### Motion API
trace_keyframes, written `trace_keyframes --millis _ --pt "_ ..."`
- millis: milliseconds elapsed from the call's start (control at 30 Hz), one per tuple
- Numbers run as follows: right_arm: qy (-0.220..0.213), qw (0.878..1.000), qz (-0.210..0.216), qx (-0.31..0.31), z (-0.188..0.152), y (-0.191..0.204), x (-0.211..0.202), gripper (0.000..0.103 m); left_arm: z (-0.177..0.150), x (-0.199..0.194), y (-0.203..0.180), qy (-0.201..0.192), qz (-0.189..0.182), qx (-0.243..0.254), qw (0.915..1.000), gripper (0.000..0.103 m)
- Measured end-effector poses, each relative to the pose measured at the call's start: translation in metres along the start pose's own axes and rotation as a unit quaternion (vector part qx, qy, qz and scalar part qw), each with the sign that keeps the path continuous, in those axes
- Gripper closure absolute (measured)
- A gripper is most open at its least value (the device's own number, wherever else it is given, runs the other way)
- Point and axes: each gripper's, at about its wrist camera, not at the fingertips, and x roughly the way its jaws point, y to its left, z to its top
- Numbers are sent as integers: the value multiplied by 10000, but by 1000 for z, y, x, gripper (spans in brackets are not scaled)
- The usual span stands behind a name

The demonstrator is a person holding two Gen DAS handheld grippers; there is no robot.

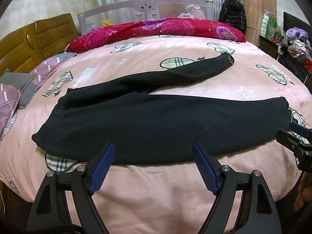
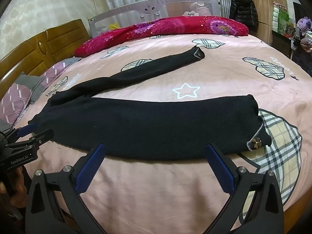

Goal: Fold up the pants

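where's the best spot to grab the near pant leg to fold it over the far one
Probably the near leg at its front edge, from the bed's near side. It lies flat and crosswise before both open grippers, right toward the cuff, left toward the waist. The far leg angles away behind.

One pair of black pants (image 1: 159, 124), two legs spread. Two grippers: left gripper (image 1: 154, 154), right gripper (image 2: 155, 155), two blue-padded fingers each. One red floral quilt (image 1: 156, 29), upper centre. One black jacket (image 1: 233, 14), upper right.
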Motion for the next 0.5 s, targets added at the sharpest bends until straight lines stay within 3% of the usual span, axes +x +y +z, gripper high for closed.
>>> trace_keyframes --millis 500 --pt "-4 10000 21 7 -1 1 0 1 0 -1 -2 -9 -22 -5 10000 21"
